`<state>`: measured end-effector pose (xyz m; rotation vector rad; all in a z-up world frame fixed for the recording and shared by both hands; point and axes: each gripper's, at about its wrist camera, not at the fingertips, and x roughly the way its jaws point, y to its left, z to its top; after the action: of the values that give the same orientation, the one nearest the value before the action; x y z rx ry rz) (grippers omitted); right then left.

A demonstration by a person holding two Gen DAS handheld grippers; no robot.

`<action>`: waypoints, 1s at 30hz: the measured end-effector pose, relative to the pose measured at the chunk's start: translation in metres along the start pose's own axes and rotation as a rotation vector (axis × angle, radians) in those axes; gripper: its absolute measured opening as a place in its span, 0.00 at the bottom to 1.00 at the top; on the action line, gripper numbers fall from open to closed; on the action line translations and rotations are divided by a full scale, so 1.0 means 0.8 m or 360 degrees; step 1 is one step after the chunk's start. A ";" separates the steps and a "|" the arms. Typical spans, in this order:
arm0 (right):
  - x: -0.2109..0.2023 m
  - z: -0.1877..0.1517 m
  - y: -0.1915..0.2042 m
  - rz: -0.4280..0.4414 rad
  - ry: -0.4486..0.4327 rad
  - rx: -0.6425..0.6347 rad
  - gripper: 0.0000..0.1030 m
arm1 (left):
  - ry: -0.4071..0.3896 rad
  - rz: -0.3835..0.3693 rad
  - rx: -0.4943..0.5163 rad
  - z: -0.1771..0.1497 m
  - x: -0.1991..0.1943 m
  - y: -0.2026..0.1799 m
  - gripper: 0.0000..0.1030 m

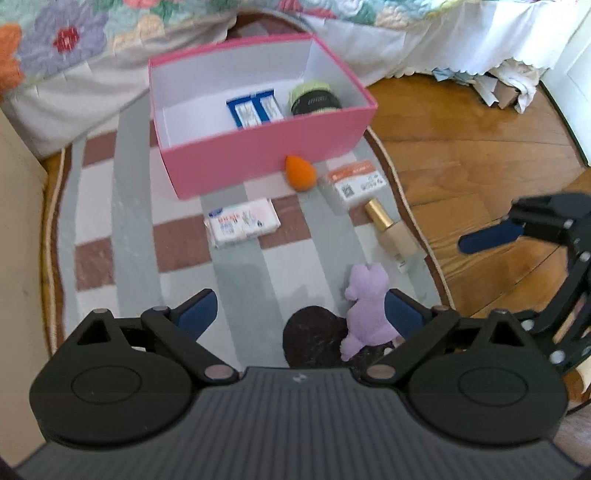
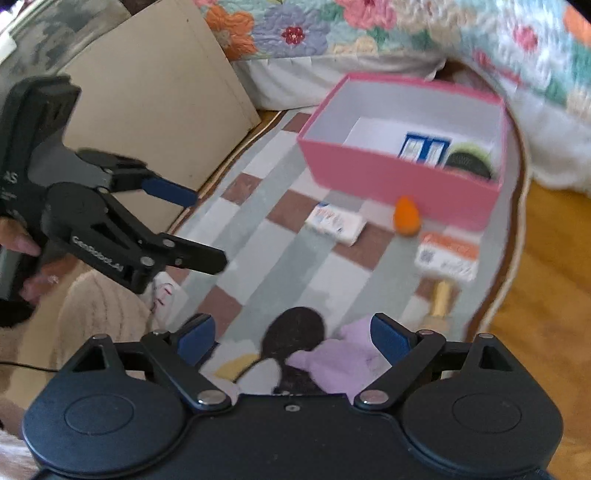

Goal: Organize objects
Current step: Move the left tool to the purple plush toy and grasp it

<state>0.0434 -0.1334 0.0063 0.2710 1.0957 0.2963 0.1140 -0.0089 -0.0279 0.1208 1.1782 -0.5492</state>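
Observation:
A pink box [image 1: 266, 155] [image 2: 399, 181] stands on a checked rug and holds a blue packet [image 1: 255, 107] and a black-and-green round thing [image 1: 314, 98]. In front lie an orange sponge [image 1: 300, 171] [image 2: 405, 216], a white tissue pack [image 1: 242, 222] [image 2: 338, 221], an orange-white packet [image 1: 354, 182] [image 2: 447, 254] and a gold-capped bottle [image 1: 391, 232] [image 2: 441, 299]. A purple plush toy [image 1: 365, 314] [image 2: 340, 363] lies on a black round item [image 1: 314, 339] [image 2: 295, 332]. My left gripper [image 1: 301, 314] [image 2: 208, 229] is open above them. My right gripper [image 2: 291, 336] is open over the plush.
The rug [image 1: 129, 221] lies on wooden floor [image 1: 480, 166]. A bed with a floral quilt [image 1: 74, 40] [image 2: 332, 26] stands behind the box. A beige board [image 2: 155, 103] leans at the left. Crumpled paper [image 1: 506, 83] lies at the back right.

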 end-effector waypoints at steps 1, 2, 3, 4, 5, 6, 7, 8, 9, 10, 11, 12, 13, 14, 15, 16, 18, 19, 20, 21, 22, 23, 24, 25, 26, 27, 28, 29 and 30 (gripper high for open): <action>0.010 -0.005 -0.006 0.0015 -0.0003 0.0031 0.91 | 0.0012 0.0008 -0.0013 -0.004 0.011 0.000 0.95; 0.022 -0.012 -0.013 0.0016 -0.0019 0.0059 0.91 | 0.0020 0.0006 -0.0015 -0.007 0.019 0.000 0.95; 0.030 -0.017 -0.016 0.0000 -0.0036 0.0069 0.91 | 0.0030 -0.0005 -0.0023 -0.010 0.028 0.001 0.95; 0.039 -0.022 -0.018 -0.0016 -0.0051 0.0067 0.91 | 0.0034 -0.0019 -0.0043 -0.014 0.036 0.002 0.95; 0.047 -0.026 -0.020 -0.0034 -0.0063 0.0055 0.90 | 0.0029 -0.0036 -0.0062 -0.018 0.044 0.002 0.95; 0.056 -0.031 -0.021 -0.0056 -0.0067 0.0040 0.90 | 0.0024 -0.0055 -0.0079 -0.022 0.052 0.002 0.95; 0.063 -0.034 -0.021 -0.0063 -0.0065 0.0029 0.90 | 0.0018 -0.0074 -0.0093 -0.027 0.060 0.001 0.95; 0.072 -0.041 -0.019 -0.0075 -0.0058 -0.0002 0.90 | 0.0013 -0.0091 -0.0100 -0.032 0.069 -0.002 0.95; 0.079 -0.048 -0.017 -0.0098 -0.0049 -0.0043 0.90 | 0.0015 -0.0102 -0.0098 -0.035 0.075 -0.004 0.93; 0.088 -0.055 -0.013 -0.0134 -0.0043 -0.0092 0.90 | 0.0028 -0.0109 -0.0087 -0.039 0.083 -0.008 0.93; 0.094 -0.062 -0.010 -0.0171 -0.0040 -0.0139 0.90 | 0.0039 -0.0114 -0.0077 -0.044 0.089 -0.011 0.93; 0.100 -0.066 -0.007 -0.0195 -0.0042 -0.0179 0.90 | 0.0042 -0.0123 -0.0081 -0.048 0.093 -0.014 0.93; 0.104 -0.068 -0.004 -0.0204 -0.0051 -0.0200 0.90 | 0.0041 -0.0140 -0.0093 -0.054 0.098 -0.016 0.93; 0.108 -0.072 -0.003 -0.0211 -0.0058 -0.0209 0.90 | 0.0030 -0.0150 -0.0103 -0.057 0.100 -0.016 0.93; 0.112 -0.074 -0.003 -0.0211 -0.0054 -0.0209 0.90 | 0.0007 -0.0157 -0.0112 -0.061 0.102 -0.017 0.92; 0.116 -0.077 -0.003 -0.0213 -0.0047 -0.0214 0.90 | -0.0021 -0.0161 -0.0119 -0.065 0.104 -0.019 0.92; 0.125 -0.085 -0.002 -0.0255 -0.0034 -0.0242 0.90 | -0.0049 -0.0169 -0.0141 -0.071 0.108 -0.018 0.92; 0.130 -0.090 -0.003 -0.0279 -0.0028 -0.0254 0.90 | -0.0052 -0.0184 -0.0170 -0.075 0.112 -0.017 0.92; 0.135 -0.096 -0.004 -0.0306 -0.0018 -0.0269 0.90 | -0.0044 -0.0196 -0.0199 -0.075 0.116 -0.015 0.92; 0.140 -0.102 -0.006 -0.0337 -0.0006 -0.0278 0.90 | -0.0030 -0.0201 -0.0235 -0.078 0.121 -0.013 0.92; 0.144 -0.106 -0.008 -0.0363 0.0000 -0.0277 0.90 | -0.0015 -0.0202 -0.0260 -0.081 0.126 -0.012 0.92; 0.149 -0.112 -0.012 -0.0389 -0.0003 -0.0261 0.90 | -0.0008 -0.0203 -0.0270 -0.084 0.130 -0.012 0.92; 0.151 -0.117 -0.016 -0.0403 -0.0004 -0.0243 0.89 | -0.0007 -0.0204 -0.0277 -0.087 0.134 -0.012 0.91; 0.153 -0.122 -0.019 -0.0418 0.0000 -0.0220 0.88 | -0.0012 -0.0214 -0.0277 -0.091 0.138 -0.012 0.90; 0.155 -0.126 -0.023 -0.0432 0.0005 -0.0185 0.87 | -0.0018 -0.0233 -0.0275 -0.094 0.141 -0.013 0.88; 0.155 -0.130 -0.026 -0.0441 0.0008 -0.0145 0.87 | -0.0021 -0.0261 -0.0279 -0.097 0.144 -0.014 0.84; 0.154 -0.133 -0.028 -0.0442 0.0006 -0.0124 0.87 | -0.0017 -0.0291 -0.0282 -0.100 0.148 -0.016 0.83; 0.151 -0.136 -0.028 -0.0437 -0.0013 -0.0132 0.87 | -0.0016 -0.0313 -0.0282 -0.101 0.149 -0.018 0.80; 0.149 -0.139 -0.027 -0.0432 -0.0041 -0.0143 0.87 | -0.0023 -0.0328 -0.0277 -0.101 0.151 -0.019 0.77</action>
<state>-0.0039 -0.1025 -0.1480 0.0444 1.0766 0.0993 0.0708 -0.0336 -0.1652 -0.1550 1.2261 -0.6243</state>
